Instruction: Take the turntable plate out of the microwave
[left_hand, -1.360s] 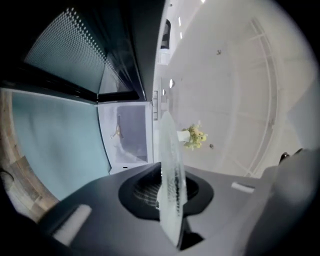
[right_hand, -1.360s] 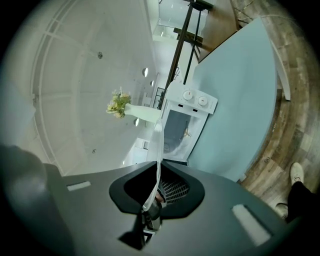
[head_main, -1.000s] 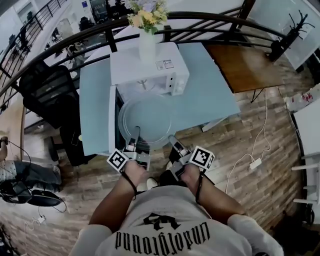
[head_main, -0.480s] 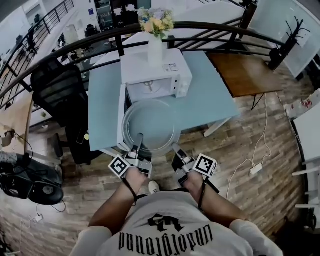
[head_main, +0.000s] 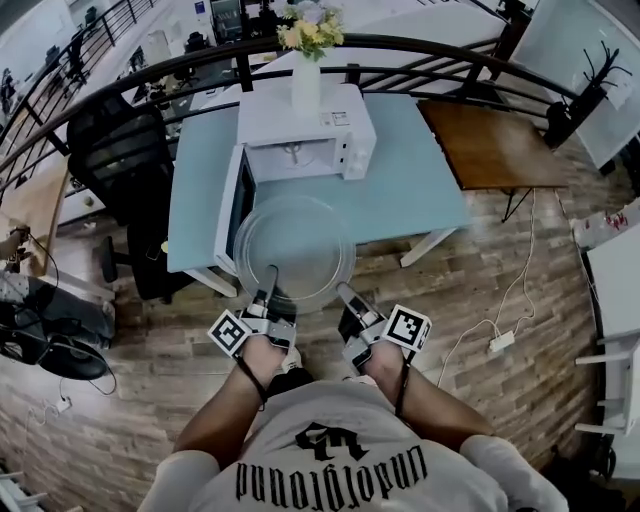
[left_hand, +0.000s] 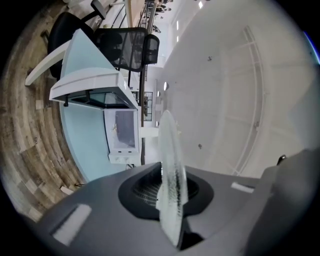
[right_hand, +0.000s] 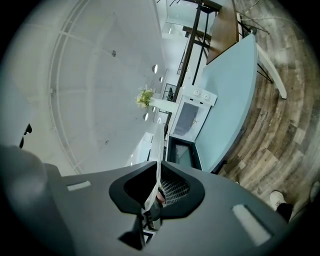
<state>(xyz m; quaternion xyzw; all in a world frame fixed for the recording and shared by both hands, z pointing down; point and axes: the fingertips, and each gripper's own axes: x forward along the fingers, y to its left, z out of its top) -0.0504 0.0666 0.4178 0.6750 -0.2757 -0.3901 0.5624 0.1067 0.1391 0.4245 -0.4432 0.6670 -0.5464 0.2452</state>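
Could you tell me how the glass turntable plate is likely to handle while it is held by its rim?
The turntable plate looks like rigid clear glass, so it is probably stiff but breakable if dropped. The left gripper and right gripper pinch only its near rim, so its far side may sag, or the smooth edge may slip.

upside-down gothic print on shirt (head_main: 330, 472), possibly "underground", microwave sticker (head_main: 338, 118) too small to read
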